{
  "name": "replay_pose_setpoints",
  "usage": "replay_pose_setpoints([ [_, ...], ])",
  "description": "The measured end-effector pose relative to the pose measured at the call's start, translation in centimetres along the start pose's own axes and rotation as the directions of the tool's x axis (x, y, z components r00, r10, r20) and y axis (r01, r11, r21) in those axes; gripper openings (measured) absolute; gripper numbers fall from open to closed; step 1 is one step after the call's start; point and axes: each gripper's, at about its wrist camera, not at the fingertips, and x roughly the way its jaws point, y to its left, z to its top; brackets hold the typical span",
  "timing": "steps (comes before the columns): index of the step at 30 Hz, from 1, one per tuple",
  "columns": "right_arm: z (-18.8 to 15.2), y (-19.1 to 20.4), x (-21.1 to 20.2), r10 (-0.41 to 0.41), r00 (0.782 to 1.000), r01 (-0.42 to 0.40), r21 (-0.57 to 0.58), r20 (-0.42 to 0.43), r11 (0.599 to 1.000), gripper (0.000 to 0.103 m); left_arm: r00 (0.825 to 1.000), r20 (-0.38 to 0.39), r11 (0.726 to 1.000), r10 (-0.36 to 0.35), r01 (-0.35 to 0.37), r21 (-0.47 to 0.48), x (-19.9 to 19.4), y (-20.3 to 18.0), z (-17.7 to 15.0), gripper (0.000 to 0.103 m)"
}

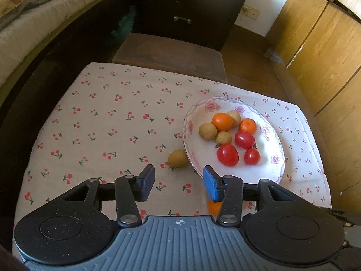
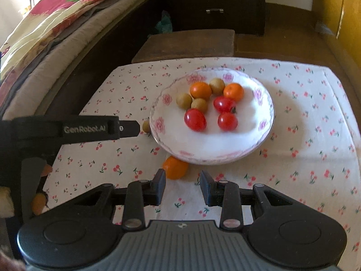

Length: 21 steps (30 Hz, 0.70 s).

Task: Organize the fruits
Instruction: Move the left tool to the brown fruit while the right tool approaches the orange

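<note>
A white floral plate (image 1: 273, 171) (image 2: 225, 144) holds three red tomatoes, two oranges and three brown longans. A loose longan (image 1: 178, 158) lies on the cloth just left of the plate; in the right wrist view it (image 2: 146, 125) is partly hidden. A loose orange (image 2: 175, 167) lies in front of the plate, just ahead of my right gripper's left finger; in the left wrist view it (image 1: 214, 207) peeks from behind my right finger. My left gripper (image 1: 179, 184) is open and empty, just short of the loose longan. My right gripper (image 2: 182, 187) is open and empty.
The cherry-print cloth (image 1: 108, 124) covers a small table. A dark wooden stool (image 1: 169, 54) stands behind it, a dark drawer cabinet (image 1: 189, 6) further back, a bed (image 2: 56, 33) at left and wooden cupboards (image 1: 322, 52) at right. The left gripper's body (image 2: 67, 129) reaches in at left.
</note>
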Motion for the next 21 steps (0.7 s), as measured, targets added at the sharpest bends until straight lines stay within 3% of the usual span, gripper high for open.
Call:
replay_pose_setpoints([
  [5, -0.6, 0.3, 1.0, 0.013, 1.0, -0.013, 0.091, 0.005, 0.996, 0.035, 1.0, -0.011, 1.0, -0.029, 0.029, 0.011, -0.2, 0.3, -0.4, 0.057],
  [11, -0.2, 1.1, 2.7, -0.047, 0.999, 0.043, 0.174, 0.02, 0.984, 0.035, 1.0, 0.006, 1.0, -0.027, 0.026, 0.011, -1.0, 1.7, -0.4, 0.059],
  [21, 0.3, 3.1, 5.7, -0.099, 0.995, 0.101, 0.11, -0.02, 0.989, 0.033, 0.999, -0.002, 0.998, -0.051, 0.051, 0.027, -0.7, 3.6, -0.4, 0.062],
])
